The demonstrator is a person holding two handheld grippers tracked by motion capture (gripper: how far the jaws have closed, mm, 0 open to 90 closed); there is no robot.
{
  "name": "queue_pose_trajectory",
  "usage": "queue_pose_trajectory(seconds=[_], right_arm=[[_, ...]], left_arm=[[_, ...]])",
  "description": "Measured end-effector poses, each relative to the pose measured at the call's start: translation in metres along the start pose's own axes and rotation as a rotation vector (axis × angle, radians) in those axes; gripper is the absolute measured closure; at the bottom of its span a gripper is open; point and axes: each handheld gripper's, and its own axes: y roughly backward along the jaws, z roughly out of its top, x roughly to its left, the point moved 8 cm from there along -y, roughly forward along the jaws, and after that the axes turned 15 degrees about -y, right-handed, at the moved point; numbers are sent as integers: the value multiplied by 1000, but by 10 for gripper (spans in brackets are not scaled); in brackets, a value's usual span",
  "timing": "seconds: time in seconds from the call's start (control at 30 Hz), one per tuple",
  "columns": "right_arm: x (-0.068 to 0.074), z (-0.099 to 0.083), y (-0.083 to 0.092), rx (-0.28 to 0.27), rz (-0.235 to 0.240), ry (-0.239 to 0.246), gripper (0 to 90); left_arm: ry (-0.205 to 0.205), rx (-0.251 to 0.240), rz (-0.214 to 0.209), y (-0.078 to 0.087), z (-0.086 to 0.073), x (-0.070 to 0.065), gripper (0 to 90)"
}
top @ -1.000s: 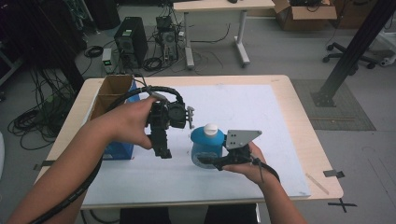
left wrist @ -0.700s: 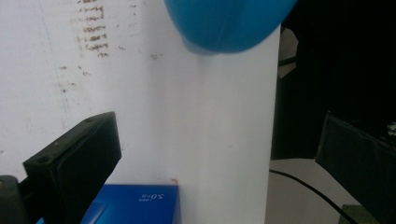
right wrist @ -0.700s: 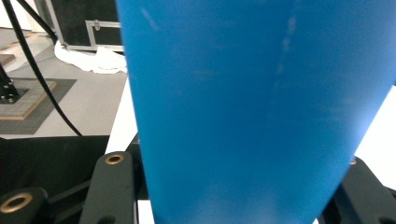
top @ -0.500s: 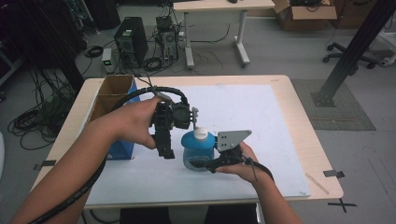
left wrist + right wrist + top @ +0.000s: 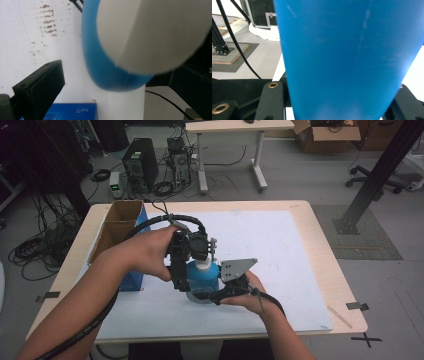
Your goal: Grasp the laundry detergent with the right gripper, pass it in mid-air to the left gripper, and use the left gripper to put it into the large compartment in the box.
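A blue bottle (image 5: 204, 282) with a white cap (image 5: 202, 264) stands near the front middle of the white mat. My right gripper (image 5: 207, 295) is shut on its lower body from the right; in the right gripper view the blue wall (image 5: 347, 55) sits between both black fingers (image 5: 272, 100). My left gripper (image 5: 196, 265) comes down over the top of the bottle and is open. In the left gripper view the cap (image 5: 155, 35) and blue shoulder (image 5: 100, 65) lie between the jaws. The left finger (image 5: 40, 87) stands apart from the cap.
An open cardboard box with a blue side (image 5: 120, 227) stands at the table's left edge, just behind my left hand. The white mat (image 5: 280, 250) covers most of the wooden table (image 5: 325, 235). Cables and computers lie on the floor beyond.
The right gripper has carried the bottle left toward the left gripper. The left gripper's jaws now straddle the cap, where before they were beside it.
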Motion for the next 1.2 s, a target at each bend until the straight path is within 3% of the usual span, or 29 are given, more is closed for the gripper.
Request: queue_pose_trajectory(seconds=[0.67, 1.2], right_arm=[[-3, 2, -16, 16, 0, -9, 443], [-4, 3, -18, 5, -14, -10, 443]], left_arm=[[-7, 24, 4, -14, 0, 0, 5], [-35, -1, 18, -12, 4, 0, 114]])
